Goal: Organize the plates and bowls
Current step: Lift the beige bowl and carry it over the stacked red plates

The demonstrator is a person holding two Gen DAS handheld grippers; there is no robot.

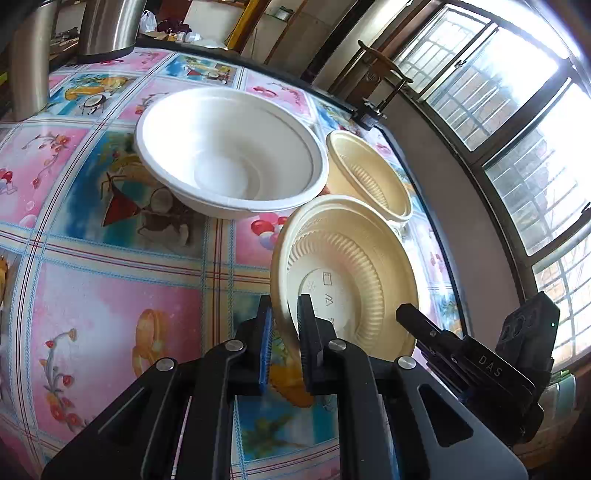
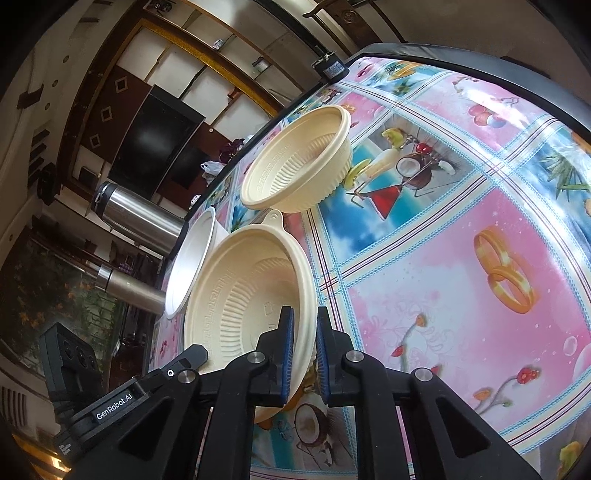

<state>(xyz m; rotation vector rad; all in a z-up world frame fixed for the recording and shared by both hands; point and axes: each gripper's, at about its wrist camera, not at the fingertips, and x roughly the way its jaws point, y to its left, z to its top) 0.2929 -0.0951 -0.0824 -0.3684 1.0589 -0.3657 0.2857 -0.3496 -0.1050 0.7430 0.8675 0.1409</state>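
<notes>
A cream ribbed bowl (image 1: 354, 273) (image 2: 236, 302) is held tilted just over the patterned table, its inside facing both cameras. My left gripper (image 1: 286, 325) is shut on its left rim, one finger inside and one outside. My right gripper (image 2: 304, 343) is shut on the opposite rim, and one of its fingers (image 1: 417, 321) shows in the left wrist view. A large white bowl (image 1: 229, 155) (image 2: 188, 266) stands upright just behind. A second cream ribbed bowl (image 1: 369, 177) (image 2: 295, 162) sits beside it, close to the table edge.
Two steel flasks (image 1: 107, 26) (image 1: 29, 59) stand at the far side of the table (image 1: 110, 288), also seen as flasks (image 2: 136, 218) (image 2: 125, 288). The table edge (image 1: 417, 177) runs along a wall with barred windows. Bare tablecloth (image 2: 461, 277) spreads to the right.
</notes>
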